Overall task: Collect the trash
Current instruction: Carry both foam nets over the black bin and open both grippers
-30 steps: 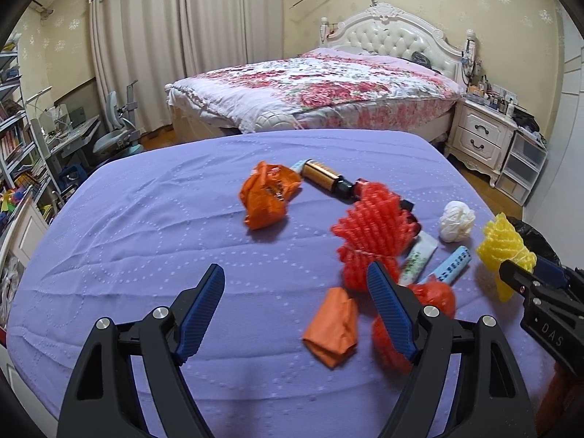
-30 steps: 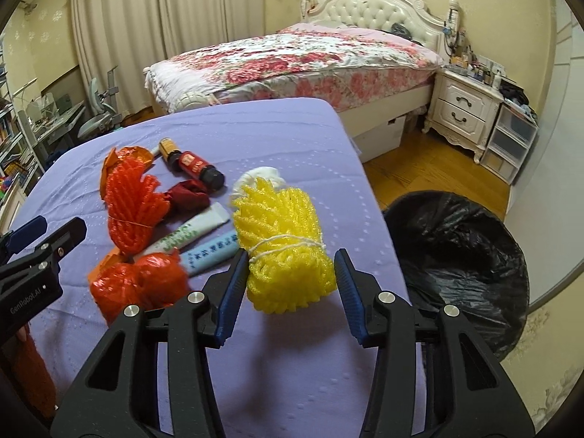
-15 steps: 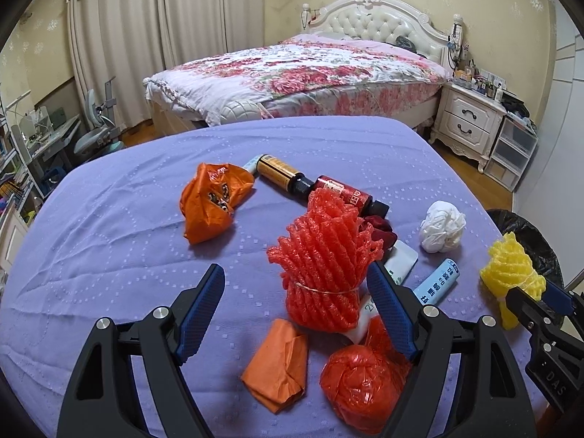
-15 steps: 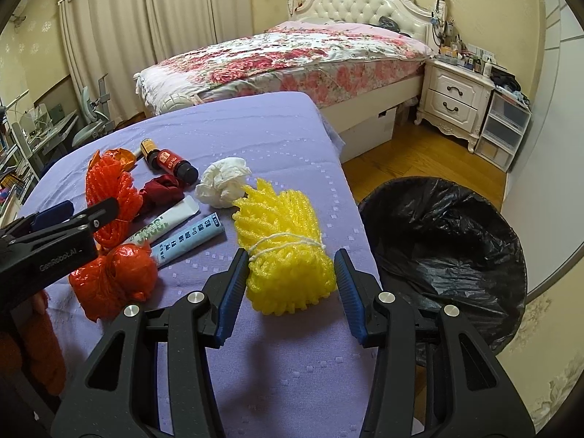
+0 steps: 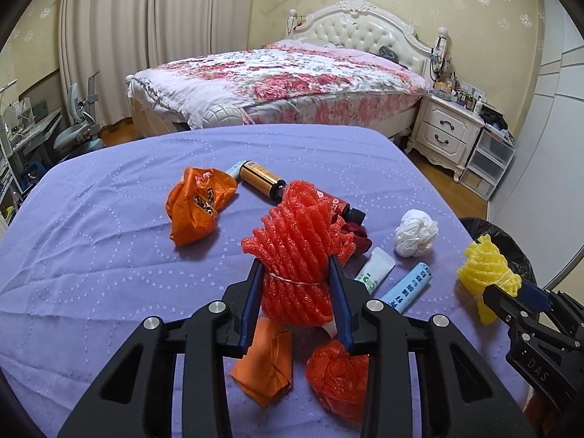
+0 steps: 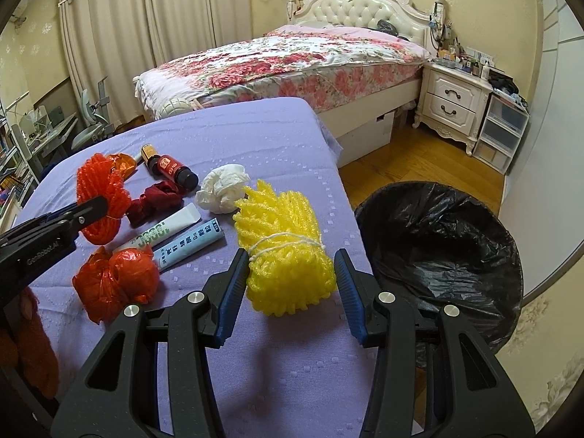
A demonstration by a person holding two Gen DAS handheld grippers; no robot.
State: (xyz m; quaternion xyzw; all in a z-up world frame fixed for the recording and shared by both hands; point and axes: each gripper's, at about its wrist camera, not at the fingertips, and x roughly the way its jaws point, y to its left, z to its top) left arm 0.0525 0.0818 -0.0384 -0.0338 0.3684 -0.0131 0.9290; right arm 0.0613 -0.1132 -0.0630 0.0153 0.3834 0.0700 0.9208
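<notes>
On the purple table cover (image 5: 109, 255) lies a red foam net (image 5: 295, 241) tied at the waist. My left gripper (image 5: 294, 261) has its jaws closing on it, and both blue pads press on the waist. My right gripper (image 6: 291, 253) is shut on a yellow foam net (image 6: 284, 241), which it holds near the table's right edge beside the bin with a black bag (image 6: 438, 241). In the left wrist view the yellow net (image 5: 481, 262) shows at the far right. In the right wrist view the red net (image 6: 98, 189) is at the left, behind the left gripper's finger.
More trash lies around the red net: an orange plastic bag (image 5: 197, 204), a brown bottle (image 5: 261, 179), a white crumpled tissue (image 5: 416, 231), a white tube (image 5: 376, 268), a blue tube (image 5: 408, 286), folded orange paper (image 5: 266, 361) and a red bag ball (image 5: 339, 376). A bed (image 5: 292, 73) stands behind.
The left gripper swung right over the red foam net and its wide jaws closed onto the net's waist. The right gripper kept its hold on the yellow net.
</notes>
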